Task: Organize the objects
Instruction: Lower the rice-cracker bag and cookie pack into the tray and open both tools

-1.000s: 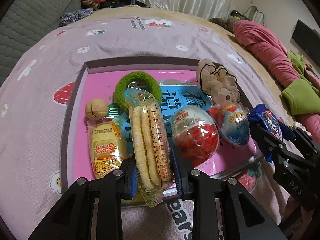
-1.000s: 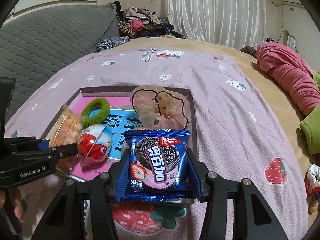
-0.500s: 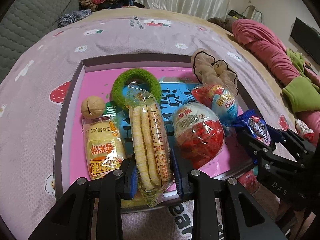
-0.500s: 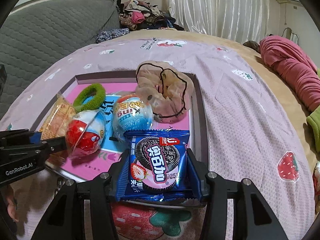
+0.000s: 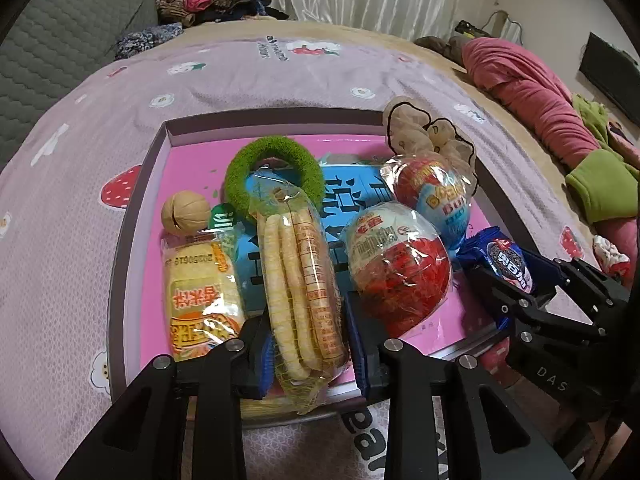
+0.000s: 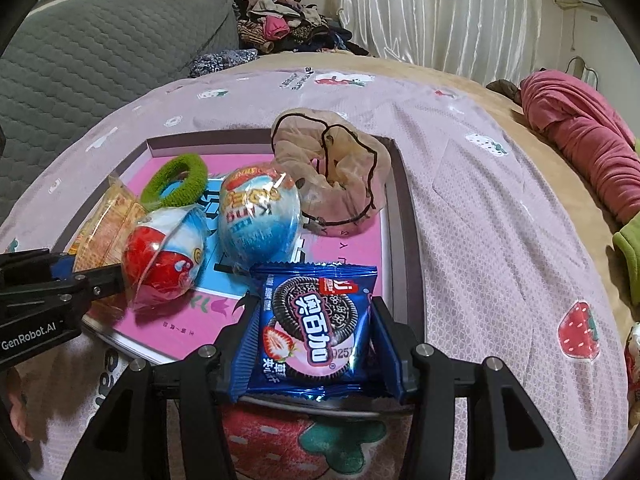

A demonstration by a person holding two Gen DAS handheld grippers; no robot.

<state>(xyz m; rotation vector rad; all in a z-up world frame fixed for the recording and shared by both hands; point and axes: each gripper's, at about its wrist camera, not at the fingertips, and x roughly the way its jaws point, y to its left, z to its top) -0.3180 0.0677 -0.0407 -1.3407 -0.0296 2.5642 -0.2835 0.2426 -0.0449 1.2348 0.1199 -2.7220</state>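
Looking through the left wrist camera first, I see my left gripper (image 5: 308, 344) clenched on a clear packet of rice-cracker sticks (image 5: 300, 280), the blue pads pressing both long sides near its lower end while the packet lies over the near edge of the shallow box (image 5: 136, 216) on the strawberry-print bedspread (image 5: 280, 76). Inside the box, a yellow rice-cake packet (image 5: 200, 296) sits just left of it, with a walnut (image 5: 185, 213) behind that, a green hair tie (image 5: 274, 172) at the packet's far end, a red wrapped toy egg (image 5: 398, 272) just to the right and a blue-and-red wrapped egg (image 5: 434, 196) behind that, against a beige scrunchie (image 5: 424, 132). I judge the sticks light and brittle, the film slippery, so a side grip low on the bundle suits it, with gentle pressure. Turning to the right wrist camera, my right gripper (image 6: 316, 344) is grasping a blue Oreo cookie packet (image 6: 316, 328) by its two side edges, held over the box's near right corner, near the blue egg and apart from the scrunchie. That packet looks light, crinkly and crushable; the crimped edges are the safer place to hold. I judge both snacks are about to be set down in the box.
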